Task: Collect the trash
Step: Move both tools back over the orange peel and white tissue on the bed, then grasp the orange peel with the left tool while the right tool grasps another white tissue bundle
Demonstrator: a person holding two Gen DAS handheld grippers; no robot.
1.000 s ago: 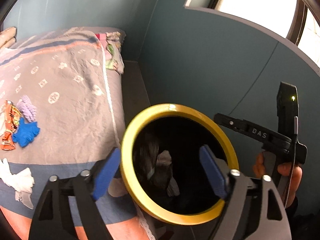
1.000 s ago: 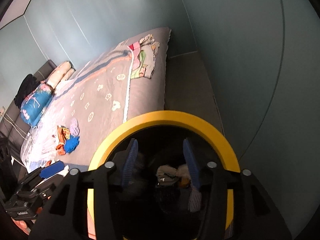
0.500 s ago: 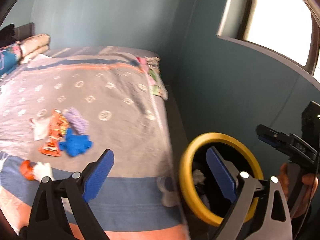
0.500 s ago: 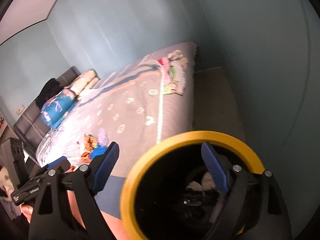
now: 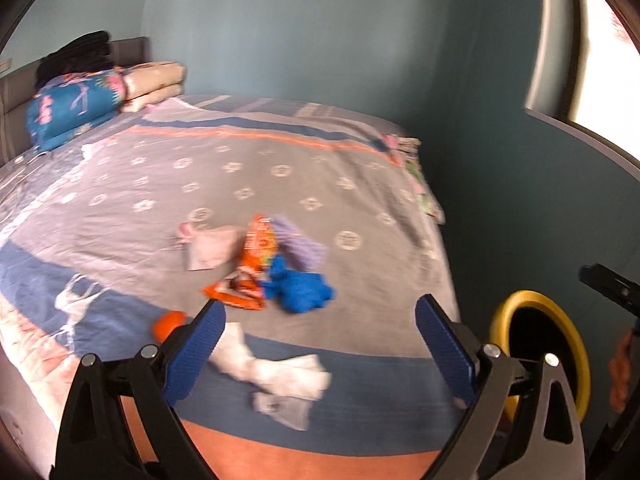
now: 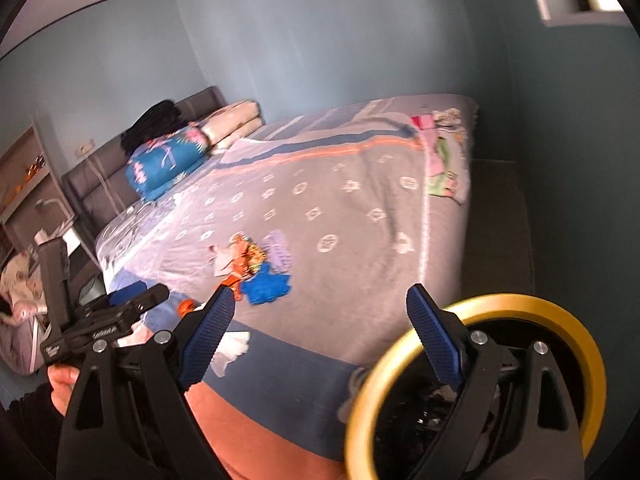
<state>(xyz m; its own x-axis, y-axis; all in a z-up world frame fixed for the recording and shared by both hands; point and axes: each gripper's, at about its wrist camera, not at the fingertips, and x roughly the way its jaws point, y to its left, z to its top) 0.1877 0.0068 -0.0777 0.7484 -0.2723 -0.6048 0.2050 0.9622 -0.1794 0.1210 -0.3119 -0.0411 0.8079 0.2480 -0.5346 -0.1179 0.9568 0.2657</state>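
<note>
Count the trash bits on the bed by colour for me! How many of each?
Orange: 2, the snack wrapper and a small orange piece
Blue: 1, the crumpled blue glove
Purple: 1, the fuzzy purple piece
White or pale: 2, the crumpled tissue and the pale paper piece
Total: 6
Blur could hide more.

Litter on the bed [image 5: 360, 168]
Orange wrapper [image 5: 256, 264] touches a blue glove [image 5: 300, 288]; white tissue [image 5: 276, 372] lies nearer, yellow-rimmed bin [image 5: 536, 344] beside the bed.
</note>
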